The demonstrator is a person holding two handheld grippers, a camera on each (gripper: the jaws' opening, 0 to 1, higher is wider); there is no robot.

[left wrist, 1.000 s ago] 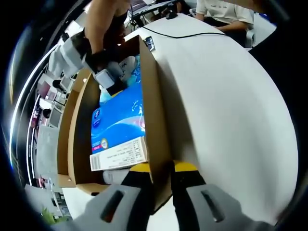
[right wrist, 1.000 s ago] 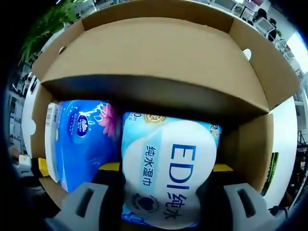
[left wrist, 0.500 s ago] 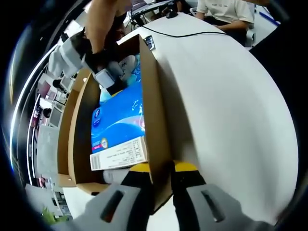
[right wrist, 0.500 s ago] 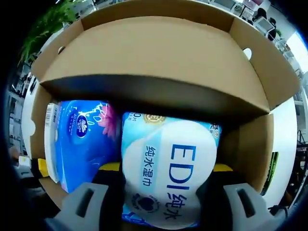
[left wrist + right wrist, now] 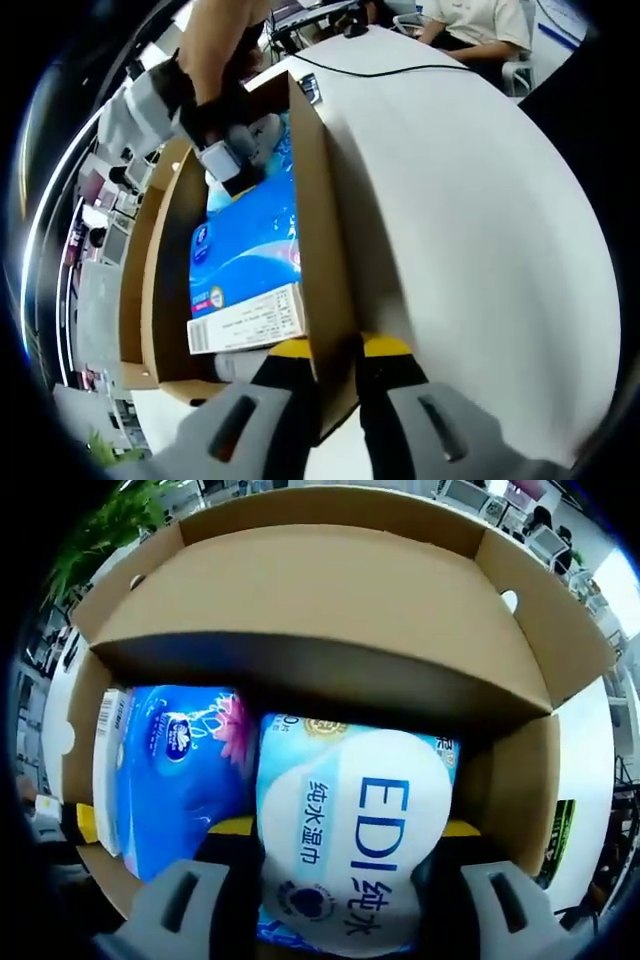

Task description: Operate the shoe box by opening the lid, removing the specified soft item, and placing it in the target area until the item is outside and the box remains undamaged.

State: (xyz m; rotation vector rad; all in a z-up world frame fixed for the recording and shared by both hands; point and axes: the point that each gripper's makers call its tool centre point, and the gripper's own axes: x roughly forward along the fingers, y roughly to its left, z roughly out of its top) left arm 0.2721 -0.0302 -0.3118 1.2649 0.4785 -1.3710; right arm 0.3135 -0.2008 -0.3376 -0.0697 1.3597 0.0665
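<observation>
The right gripper [image 5: 340,875] is being held inside the box [image 5: 330,600], jaws clamped on the wipes pack [image 5: 355,845], one jaw at each side of it. The pack is lying at the 6 o'clock part of the right gripper view, touching the blue tissue pack [image 5: 175,775] at its 9 o'clock side. The lid is standing open at 12 o'clock.

The left gripper [image 5: 337,385] is being kept closed on the box wall [image 5: 325,290], one jaw inside, one outside, above the white table [image 5: 470,230]. In the left gripper view the right gripper [image 5: 225,160] is being seen at 11 o'clock, deep in the box.

Step judged: removal, grip made, lift not yet done. Next move is calling for a straight pull upward, clear of the wall and lid, the box being steadied meanwhile.
</observation>
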